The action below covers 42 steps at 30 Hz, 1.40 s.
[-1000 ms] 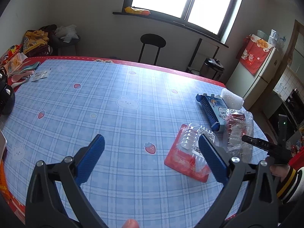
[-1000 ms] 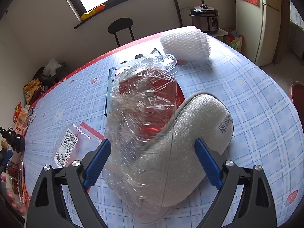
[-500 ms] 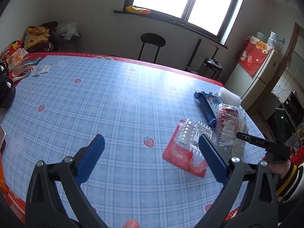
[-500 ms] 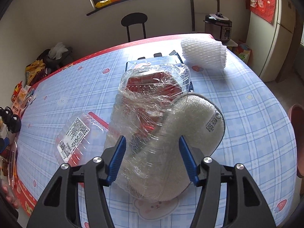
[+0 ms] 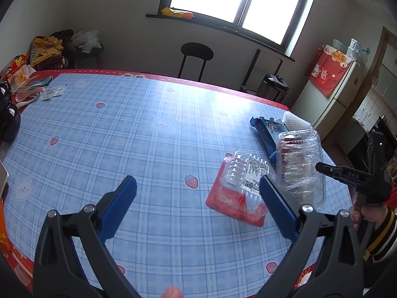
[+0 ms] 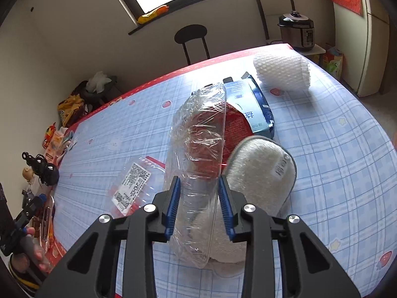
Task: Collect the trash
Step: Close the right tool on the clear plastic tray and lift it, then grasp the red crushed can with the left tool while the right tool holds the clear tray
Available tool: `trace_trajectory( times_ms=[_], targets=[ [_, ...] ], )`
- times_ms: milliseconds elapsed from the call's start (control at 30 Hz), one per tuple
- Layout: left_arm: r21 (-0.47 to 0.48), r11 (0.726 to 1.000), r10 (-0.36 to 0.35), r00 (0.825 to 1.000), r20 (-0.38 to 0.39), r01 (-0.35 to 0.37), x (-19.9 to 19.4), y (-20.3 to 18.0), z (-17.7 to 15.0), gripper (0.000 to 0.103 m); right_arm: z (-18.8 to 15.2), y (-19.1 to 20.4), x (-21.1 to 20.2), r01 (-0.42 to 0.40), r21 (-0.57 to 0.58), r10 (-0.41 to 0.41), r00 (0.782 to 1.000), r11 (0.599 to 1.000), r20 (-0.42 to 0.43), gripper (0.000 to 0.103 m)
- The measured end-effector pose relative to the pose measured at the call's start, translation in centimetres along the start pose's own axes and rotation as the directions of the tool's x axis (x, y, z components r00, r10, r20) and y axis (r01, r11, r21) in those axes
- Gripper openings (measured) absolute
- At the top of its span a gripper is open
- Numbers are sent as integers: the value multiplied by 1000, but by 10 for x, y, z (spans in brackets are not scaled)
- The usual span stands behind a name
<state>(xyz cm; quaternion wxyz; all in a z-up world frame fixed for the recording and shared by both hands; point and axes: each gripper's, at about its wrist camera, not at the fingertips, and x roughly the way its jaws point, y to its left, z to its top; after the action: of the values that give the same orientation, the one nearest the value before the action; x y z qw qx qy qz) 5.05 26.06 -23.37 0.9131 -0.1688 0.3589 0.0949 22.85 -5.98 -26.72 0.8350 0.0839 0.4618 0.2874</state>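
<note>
My right gripper point(image 6: 199, 198) is shut on a clear plastic clamshell tray point(image 6: 198, 149) wrapped in cling film, with red inside, and holds it tilted over the table. It also shows in the left wrist view point(image 5: 299, 166), with the right gripper point(image 5: 322, 167) at its side. A grey-white foam pad point(image 6: 260, 173) lies just right of the tray. A red-backed blister pack point(image 5: 242, 188) with a white label lies flat beside it point(image 6: 131, 188). My left gripper point(image 5: 198, 198) is open and empty above the tablecloth, left of the blister pack.
A blue carton point(image 6: 255, 106) and a white foam net sleeve point(image 6: 282, 74) lie behind the tray. Dark objects and snack bags point(image 5: 15, 79) crowd the table's left edge. A black stool point(image 5: 196, 54) stands beyond the blue checked table point(image 5: 124, 136).
My right gripper has closed from wide open onto the clear tray and lifted it, tilting it up. My left gripper stays open and has barely moved.
</note>
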Motion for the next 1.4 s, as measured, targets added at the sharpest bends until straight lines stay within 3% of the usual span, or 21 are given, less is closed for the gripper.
trace_trajectory(
  times_ms=[200, 400, 500, 733, 867, 933, 1000, 1100, 1200, 1400],
  targets=[
    [26, 998, -56, 998, -30, 57, 12, -15, -1, 96, 1, 14, -43, 13, -64, -7, 997, 998, 82, 27],
    [59, 992, -109, 991, -82, 114, 31, -38, -6, 95, 0, -3, -83, 48, -28, -44, 988, 998, 151, 17],
    [63, 987, -140, 984, -115, 147, 42, -48, -7, 82, -5, -18, -98, 80, 5, -80, 982, 997, 168, 8],
    [118, 966, -208, 963, -169, 229, 68, -89, -4, 78, -21, -54, -115, 93, 89, -106, 982, 992, 155, 8],
    [147, 945, -262, 946, -192, 292, 96, -119, 13, 63, -26, -67, -127, 106, 101, -122, 979, 989, 163, 8],
    [121, 938, -295, 932, -209, 324, 117, -131, 25, 57, -28, -74, -132, 117, 108, -133, 977, 987, 164, 8],
    [67, 929, -338, 908, -248, 365, 144, -141, 34, 56, -31, -81, -138, 126, 117, -144, 976, 985, 165, 8],
    [45, 924, -351, 891, -287, 379, 178, -160, 38, 46, -35, -93, -146, 143, 133, -164, 973, 981, 164, 8],
    [47, 932, -327, 890, -318, 359, 205, -173, 35, 39, -40, -104, -154, 162, 153, -187, 969, 975, 161, 8],
    [-19, 937, -335, 881, -333, 349, 235, -173, 32, 37, -46, -126, -163, 197, 192, -228, 962, 961, 151, 8]
  ],
)
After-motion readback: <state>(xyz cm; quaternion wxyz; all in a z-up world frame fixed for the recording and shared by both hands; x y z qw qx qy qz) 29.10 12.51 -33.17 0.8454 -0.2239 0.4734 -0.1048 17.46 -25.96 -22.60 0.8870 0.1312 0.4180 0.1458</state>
